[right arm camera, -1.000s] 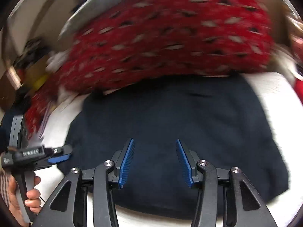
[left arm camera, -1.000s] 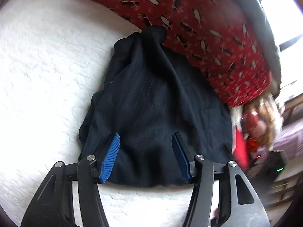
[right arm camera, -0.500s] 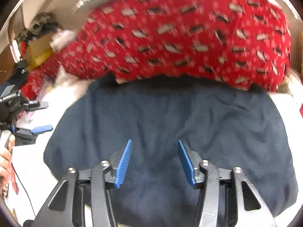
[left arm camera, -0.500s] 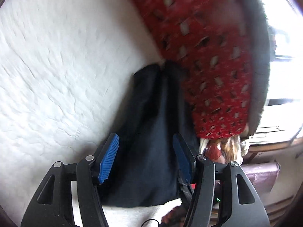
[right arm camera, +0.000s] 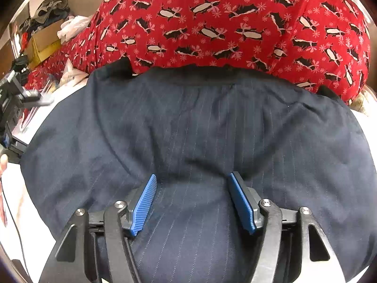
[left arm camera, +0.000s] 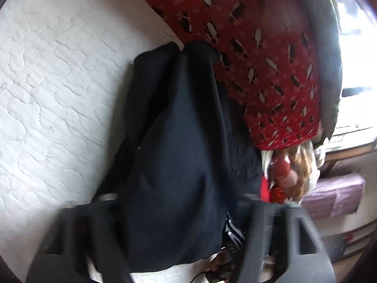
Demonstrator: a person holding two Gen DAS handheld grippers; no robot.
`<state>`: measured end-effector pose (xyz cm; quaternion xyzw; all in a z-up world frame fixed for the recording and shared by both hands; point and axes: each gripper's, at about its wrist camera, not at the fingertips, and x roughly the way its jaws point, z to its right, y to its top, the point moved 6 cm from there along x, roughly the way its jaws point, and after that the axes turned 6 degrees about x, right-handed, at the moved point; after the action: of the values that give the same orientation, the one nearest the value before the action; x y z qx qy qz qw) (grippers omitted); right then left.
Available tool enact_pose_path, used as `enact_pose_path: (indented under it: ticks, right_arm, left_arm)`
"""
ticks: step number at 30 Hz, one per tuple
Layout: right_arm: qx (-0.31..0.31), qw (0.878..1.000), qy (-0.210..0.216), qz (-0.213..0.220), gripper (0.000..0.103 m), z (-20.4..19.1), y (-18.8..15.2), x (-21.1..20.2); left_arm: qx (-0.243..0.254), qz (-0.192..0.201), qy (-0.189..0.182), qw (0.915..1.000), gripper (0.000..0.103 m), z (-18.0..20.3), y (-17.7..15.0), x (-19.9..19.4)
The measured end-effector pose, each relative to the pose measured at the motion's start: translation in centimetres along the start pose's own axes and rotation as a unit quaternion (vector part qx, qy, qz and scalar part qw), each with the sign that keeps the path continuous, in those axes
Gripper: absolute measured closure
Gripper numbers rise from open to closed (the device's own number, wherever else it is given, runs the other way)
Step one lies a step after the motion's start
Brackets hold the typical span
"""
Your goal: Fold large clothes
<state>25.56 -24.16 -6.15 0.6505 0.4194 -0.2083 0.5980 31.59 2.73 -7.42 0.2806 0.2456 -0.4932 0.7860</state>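
A dark navy pinstriped garment (left arm camera: 179,141) (right arm camera: 200,122) lies on the white quilted bed (left arm camera: 47,94), its far edge against a red penguin-print cover (right arm camera: 223,23). My left gripper (left arm camera: 174,212) is blurred at the garment's near end. Its jaws are closing with cloth bunched between them, and that cloth hides the pads. In the right wrist view the same gripper (right arm camera: 14,118) shows at the garment's left edge, held by a hand (right arm camera: 3,162). My right gripper (right arm camera: 192,176) hovers low over the garment's middle. Its jaws are opening, blue pads (right arm camera: 143,202) apart, with flat cloth under them and nothing pinched.
The red penguin-print cover (left arm camera: 259,59) bulges along the bed's far side. A doll (left arm camera: 289,172) and a purple bundle (left arm camera: 334,193) sit off the bed's end by a bright window. A cardboard box (right arm camera: 44,40) and piled clutter stand at the back left.
The left gripper has moved in on the garment's end; its blue pads, visible before, are now hidden in cloth. The right gripper has dropped closer to the garment and its jaws have widened.
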Motion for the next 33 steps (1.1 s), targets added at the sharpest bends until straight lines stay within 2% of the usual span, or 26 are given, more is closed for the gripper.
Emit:
enact_pose_path:
  ticks: [3,5,9,15,17,18,19,20,23,28,31,33]
  right_arm:
    - [0.004,1.000,0.001,-0.007,0.038,0.1,0.5,-0.5]
    - [0.018,1.000,-0.001,-0.005,0.040,0.8,0.7,-1.3]
    - [0.067,0.997,-0.015,0.027,0.040,4.2,1.2,-3.9]
    - [0.083,0.988,-0.112,0.071,0.038,11.4,0.7,-7.9]
    - [0.095,0.985,-0.132,0.053,0.032,13.8,-0.5,-7.6]
    - [0.105,0.986,-0.127,0.034,0.032,14.9,-1.4,-6.8]
    - [0.110,0.987,-0.107,0.037,0.032,15.4,-2.1,-6.4]
    - [0.104,0.988,-0.096,0.064,0.031,15.4,-2.5,-6.8]
    - [0.089,0.988,-0.104,0.075,0.029,14.9,-2.7,-6.8]
    - [0.094,0.988,-0.090,0.078,0.025,15.0,-2.6,-6.7]
    - [0.098,0.989,-0.081,0.081,0.023,15.1,-2.7,-6.6]
    - [0.098,0.989,-0.077,0.081,0.022,15.1,-2.6,-6.6]
  left_arm:
    - [-0.008,0.014,-0.022,0.9996,0.085,0.7,-0.5,-1.1]
    - [-0.001,0.025,-0.029,0.9993,0.088,1.7,-0.7,-2.1]
    - [0.035,0.047,-0.038,0.9976,0.090,5.7,-1.2,-3.1]
    - [0.088,0.054,-0.056,0.9931,0.096,12.2,-2.3,-2.4]
    - [0.101,0.049,-0.055,0.9921,0.098,13.9,-2.4,-1.3]
    - [0.103,0.044,-0.055,0.9922,0.099,14.7,-2.5,-0.4]
    - [0.105,0.036,-0.056,0.9923,0.100,15.2,-2.6,0.5]
    - [0.106,0.026,-0.052,0.9926,0.100,15.6,-2.8,1.6]
    - [0.108,-0.011,-0.027,0.9937,0.101,16.1,-3.7,5.8]
    - [0.051,-0.085,-0.035,0.9945,0.101,14.8,-6.0,12.3]
    - [0.048,-0.108,-0.023,0.9928,0.101,14.3,-7.6,13.3]
    - [0.059,-0.101,-0.039,0.9924,0.100,14.8,-7.9,11.7]
